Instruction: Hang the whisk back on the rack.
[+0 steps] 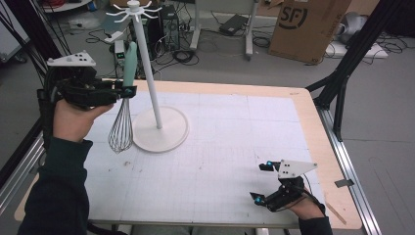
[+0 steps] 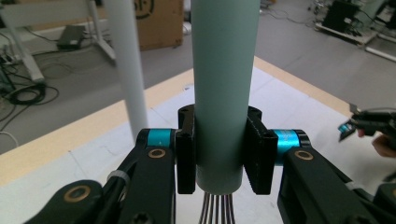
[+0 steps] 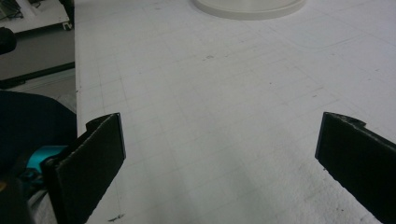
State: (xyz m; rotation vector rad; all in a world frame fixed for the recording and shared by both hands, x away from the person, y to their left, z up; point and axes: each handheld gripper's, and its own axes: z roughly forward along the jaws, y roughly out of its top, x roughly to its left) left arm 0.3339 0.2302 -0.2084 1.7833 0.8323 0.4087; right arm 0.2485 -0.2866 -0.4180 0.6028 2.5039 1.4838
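So I've got the whisk (image 1: 124,103) in my left gripper (image 1: 128,91), jaws clamped tight on the mint-green handle (image 2: 223,84) just above where the wires come out. It's hanging upright in the air over the left side of the surface (image 1: 220,147), wire balloon down, right beside the white hook stand (image 1: 147,63) and not touching it as far as I can tell.

My read on how it handles: it looks light, nothing to strain over. The handle is a smooth round tube, probably silicone or plastic, so I'd guess it can twist or slide in flat pads if I get sloppy. The wire loops (image 1: 120,131) look springy and bendy, so grabbing there seems like a bad idea; they'd squash and skid. The low end of the handle, where I am now, feels like the right spot since it keeps the head from swinging much. Downside: the top end sticks up free, and that's the end I'd need near the hooks (image 1: 133,10).

My right gripper (image 1: 264,182) sits low near the front right of the surface, jaws wide apart, holding nothing.
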